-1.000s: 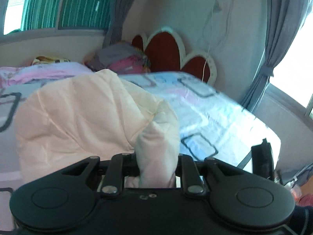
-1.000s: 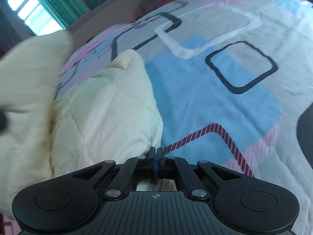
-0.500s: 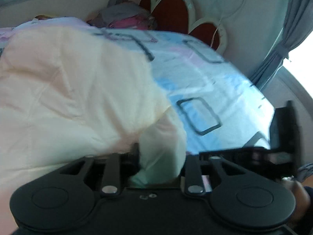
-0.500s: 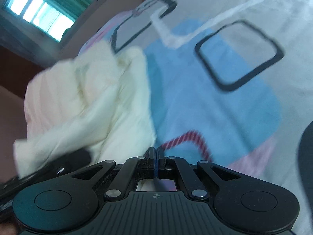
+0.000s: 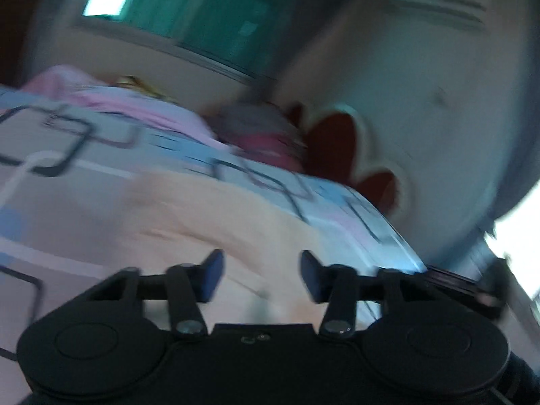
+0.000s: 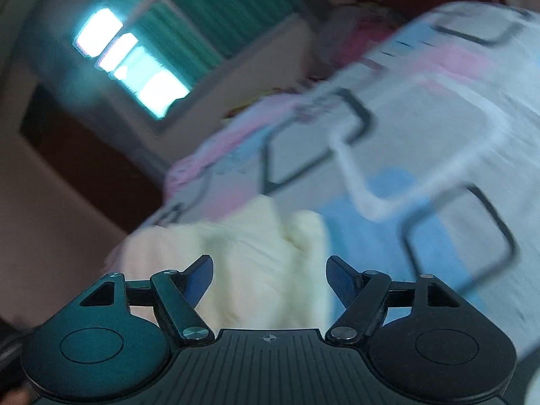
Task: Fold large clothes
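A cream quilted garment (image 5: pixel 209 222) lies on the patterned bed in front of both grippers; it also shows in the right wrist view (image 6: pixel 256 263). My left gripper (image 5: pixel 261 275) is open and empty just above the near edge of the garment. My right gripper (image 6: pixel 270 280) is open and empty, with the garment lying beyond its blue pads (image 6: pixel 199 280). Both views are motion-blurred.
The bedsheet (image 6: pixel 422 141) has blue, pink and black square patterns. A red and white headboard (image 5: pixel 341 148) and a pile of pink and grey bedding (image 5: pixel 263 131) are at the far end. A green-curtained window (image 6: pixel 141 60) is in the wall behind.
Both grippers have opened and let go of the cream garment, which now lies on the bed. Both cameras have tilted upward and swung quickly.
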